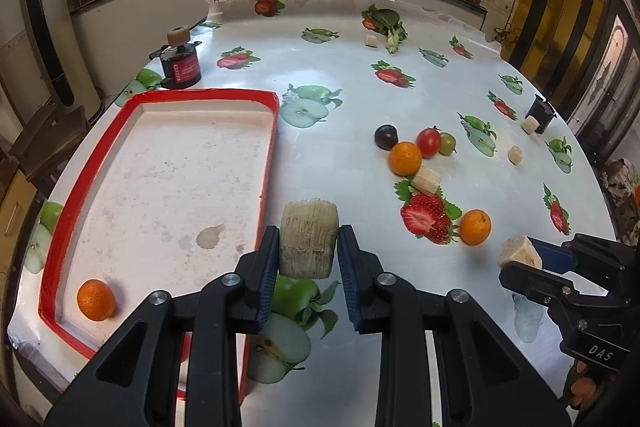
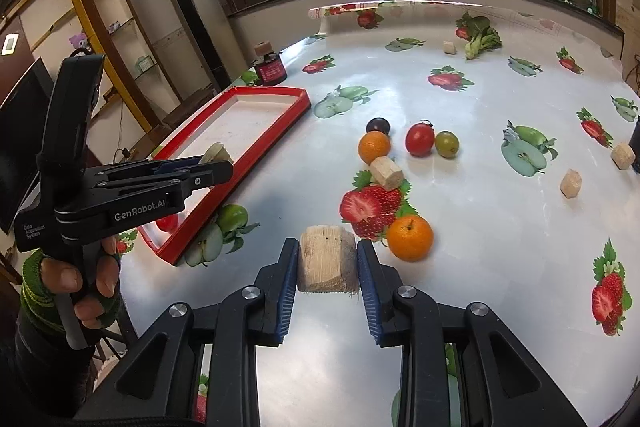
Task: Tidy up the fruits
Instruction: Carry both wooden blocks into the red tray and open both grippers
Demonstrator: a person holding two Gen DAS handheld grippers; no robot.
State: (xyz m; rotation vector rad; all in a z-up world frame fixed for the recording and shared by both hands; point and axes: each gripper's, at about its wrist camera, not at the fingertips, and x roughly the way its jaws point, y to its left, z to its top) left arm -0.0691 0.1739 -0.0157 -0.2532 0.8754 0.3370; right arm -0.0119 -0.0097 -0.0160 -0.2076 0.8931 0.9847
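Wooden blocks, one clamped in each hand-held gripper, over the table (image 1: 340, 99).
Left hand-held gripper (image 1: 308, 241) grips a block (image 1: 308, 239), right hand-held gripper (image 2: 327, 259) another block (image 2: 327, 259); next probably the red tray (image 1: 132, 103).

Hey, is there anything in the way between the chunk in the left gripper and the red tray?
Nothing visible. The left gripper holds its pale chunk just beside the red tray, near its right rim. Inside, only one orange shows, in the near left corner, apart from the gripper.
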